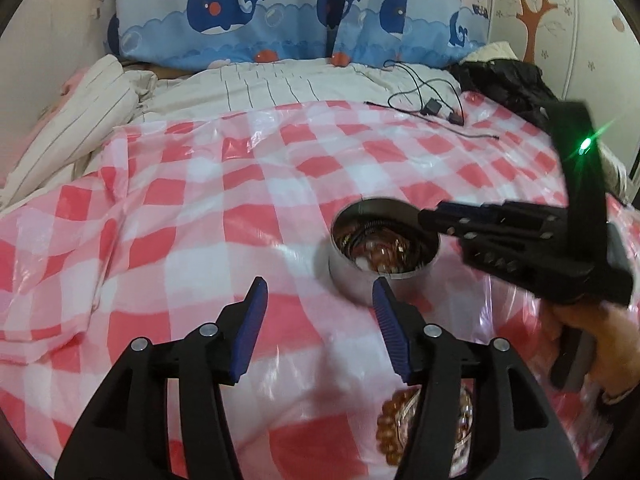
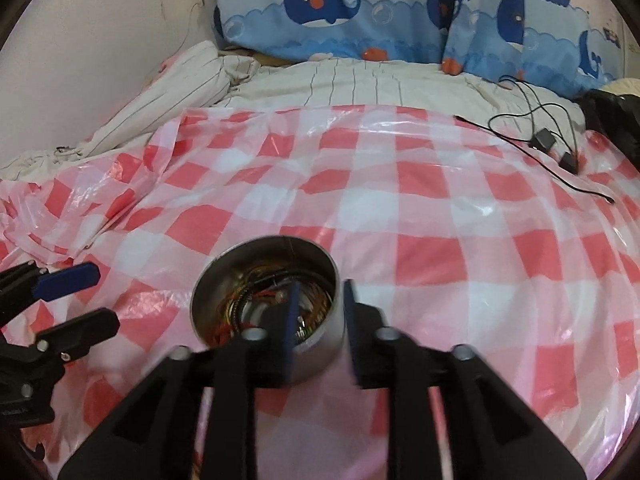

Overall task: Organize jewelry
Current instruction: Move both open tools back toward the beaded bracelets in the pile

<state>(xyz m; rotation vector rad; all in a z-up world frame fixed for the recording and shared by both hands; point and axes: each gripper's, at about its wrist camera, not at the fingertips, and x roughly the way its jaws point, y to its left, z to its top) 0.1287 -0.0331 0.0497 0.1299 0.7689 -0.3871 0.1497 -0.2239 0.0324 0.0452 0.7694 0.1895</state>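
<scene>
The round steel tin [image 2: 268, 300] of tangled jewelry sits on the checked plastic sheet [image 2: 400, 184]. The right gripper [image 2: 320, 320] straddles its near wall, jaws slightly apart, gripping nothing; a nudge could tip it. The left gripper [image 1: 320, 320] gapes empty beside the tin.

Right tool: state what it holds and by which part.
Nothing is clamped. The right tool straddles the near wall of the metal tin, one finger inside and one outside, but the jaws stand apart around it.
</scene>
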